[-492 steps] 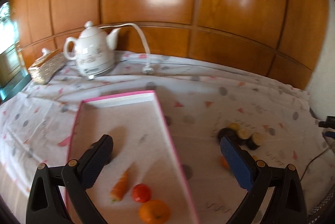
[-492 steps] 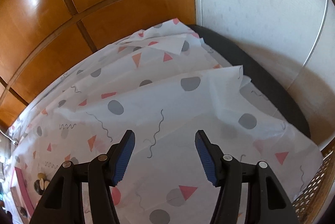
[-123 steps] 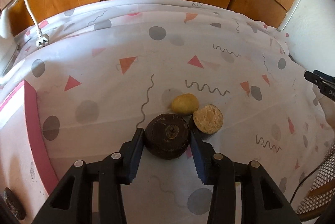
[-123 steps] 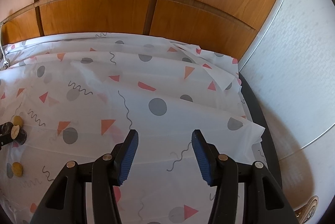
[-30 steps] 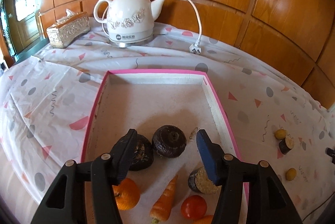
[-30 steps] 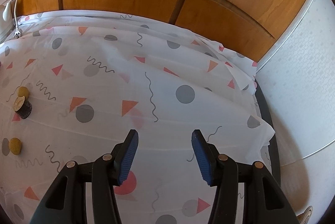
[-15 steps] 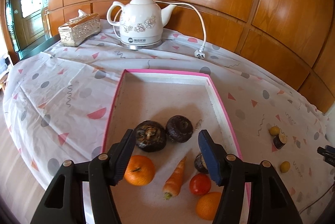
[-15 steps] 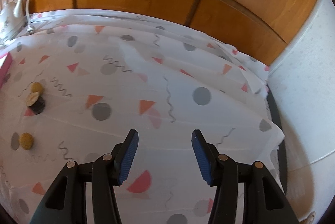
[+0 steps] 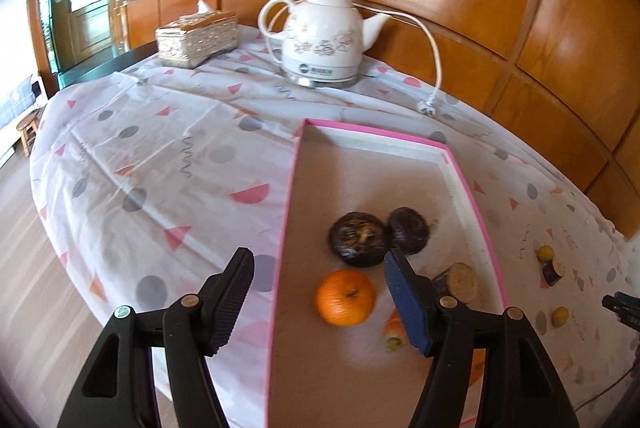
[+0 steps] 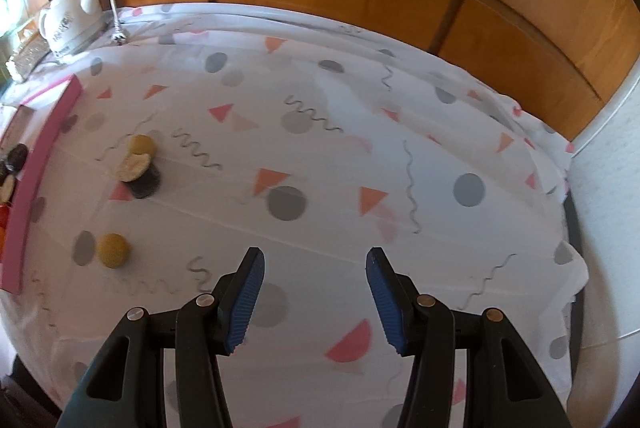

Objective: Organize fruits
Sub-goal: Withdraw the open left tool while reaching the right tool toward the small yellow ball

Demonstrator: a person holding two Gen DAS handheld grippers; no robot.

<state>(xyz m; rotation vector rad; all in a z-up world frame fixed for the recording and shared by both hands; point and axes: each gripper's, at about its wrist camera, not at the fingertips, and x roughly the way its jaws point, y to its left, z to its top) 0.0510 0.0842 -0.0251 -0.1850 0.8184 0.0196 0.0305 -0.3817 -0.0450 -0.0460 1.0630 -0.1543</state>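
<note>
Left wrist view: our left gripper (image 9: 320, 288) hangs with jaws spread wide and nothing between its pads; they have just been opening further. Its left finger sits over bare tablecloth (image 9: 160, 155), its right finger over the pink-rimmed tray (image 9: 286, 211), so the tray's near long edge runs up between the two. Ahead of the right finger lie two dark round fruits (image 9: 358, 238) touching each other, with an orange (image 9: 346, 296) just before them between the fingers. A carrot (image 9: 394, 332) peeks out beside the right finger, and a cut dark piece with a pale face (image 9: 460, 282) lies just to its right, against the tray's far rim. Beyond the tray stand a white electric kettle (image 9: 324, 39) and a tissue box (image 9: 196, 37). Left of the tray we have broad open cloth down to the table's edge.

Right wrist view: our right gripper (image 10: 316, 292) is half spread and empty, over clear cloth. Ahead and to its left lie a yellow round fruit (image 10: 113, 250), then a cut dark piece (image 10: 138, 173) touching another yellow fruit (image 10: 141, 144). Past them, at the far left, runs the tray's pink rim. To the right the cloth ends at the table's dark edge (image 10: 572, 228), near a wall.
</note>
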